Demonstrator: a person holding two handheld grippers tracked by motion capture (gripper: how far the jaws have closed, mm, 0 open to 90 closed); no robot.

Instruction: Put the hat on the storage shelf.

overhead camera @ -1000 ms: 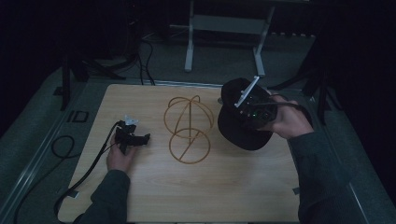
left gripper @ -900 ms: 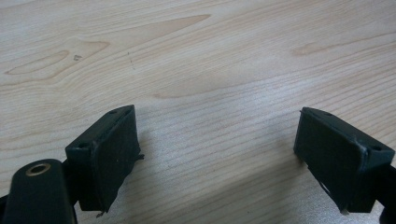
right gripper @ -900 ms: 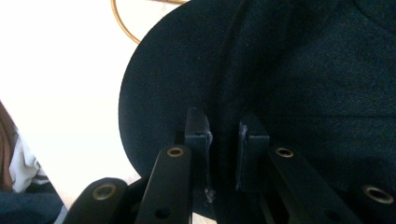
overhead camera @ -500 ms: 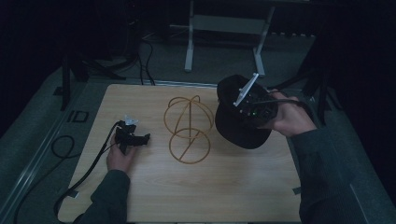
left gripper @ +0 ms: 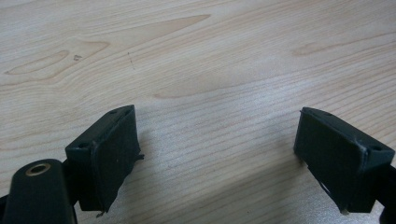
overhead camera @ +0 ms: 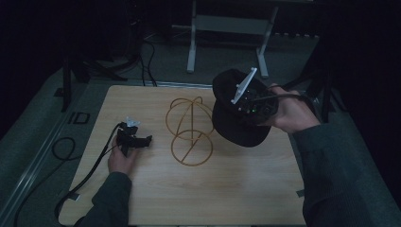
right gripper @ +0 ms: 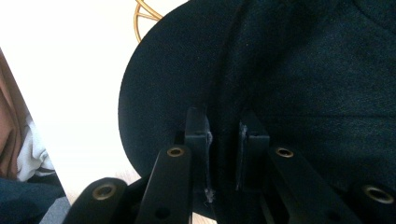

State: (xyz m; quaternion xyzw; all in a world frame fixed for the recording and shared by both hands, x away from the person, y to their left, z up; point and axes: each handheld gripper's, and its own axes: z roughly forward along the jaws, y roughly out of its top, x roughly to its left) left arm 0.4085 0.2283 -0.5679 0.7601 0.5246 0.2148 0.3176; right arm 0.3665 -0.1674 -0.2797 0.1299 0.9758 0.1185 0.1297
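Right gripper [overhead camera: 236, 111] at centre right of the frame, raised, fingers [right gripper: 198, 135] clamped on the black hat [overhead camera: 234, 127], beside the gold wire stand [overhead camera: 189, 130], left gripper [overhead camera: 144, 140] resting low on the wooden surface [overhead camera: 142, 198] at left, fingers [left gripper: 109, 154] spread wide, gripping nothing.
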